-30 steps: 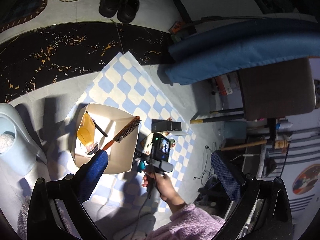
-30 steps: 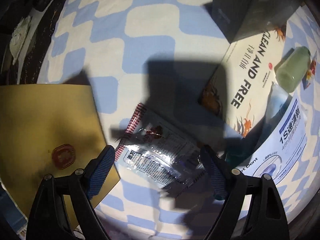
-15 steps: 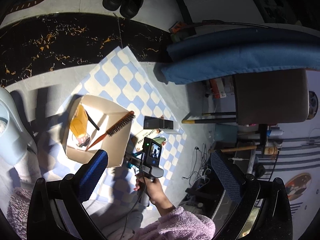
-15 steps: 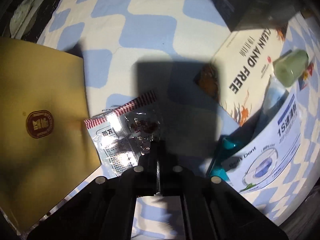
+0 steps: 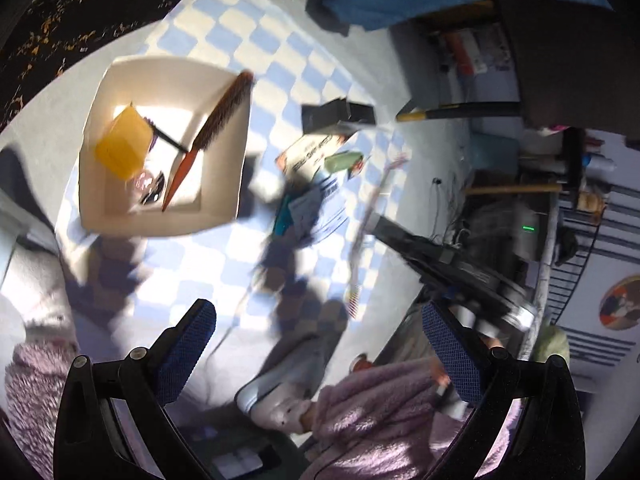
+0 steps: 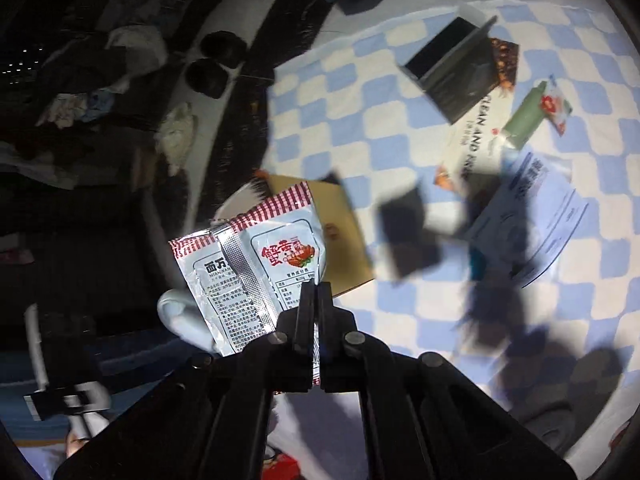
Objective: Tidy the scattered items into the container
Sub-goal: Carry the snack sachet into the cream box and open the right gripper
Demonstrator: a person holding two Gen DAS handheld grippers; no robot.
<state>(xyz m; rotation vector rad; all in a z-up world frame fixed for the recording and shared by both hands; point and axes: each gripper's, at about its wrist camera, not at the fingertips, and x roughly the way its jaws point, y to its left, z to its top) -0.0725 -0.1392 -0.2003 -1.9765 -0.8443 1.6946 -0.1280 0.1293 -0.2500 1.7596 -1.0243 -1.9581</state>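
Left wrist view: left gripper (image 5: 316, 338) hangs above the checkered cloth (image 5: 192, 264), blue pads wide apart, nothing between them. The open cardboard box (image 5: 224, 184) sits to the upper left on the cloth, already holding a round hairbrush (image 5: 208, 128), a yellow packet (image 5: 120, 148) and small dark bits too blurred to name. Beside the box, to its right, lie a black box (image 5: 336, 114), a cream "CLEAN AND FREE" box (image 5: 308, 156), a green tube (image 5: 342, 162) and a white-blue leaflet (image 5: 324, 208). The foil sachet (image 5: 364, 236) shows edge-on, a thin blurred strip dangling in front of the right gripper's dark body. Right wrist view: right gripper (image 6: 316, 292) has its fingers pinched tight on the lower edge of the foil sachet (image 6: 252, 264), which hangs clear of the cloth with the box's brown outer wall (image 6: 344, 240) just behind it. To do this well, I'd carry it over the box opening, keep the pinch firm since only a corner is held, release low inside so the light pack doesn't flutter out, and avoid the brush leaning on the rim. Readable: red crab logo and Chinese characters "面万", "MIAN" partly; "CLEAN AND FR…" on the cream box (image 6: 476, 140); leaflet (image 6: 532, 216) print too blurred.
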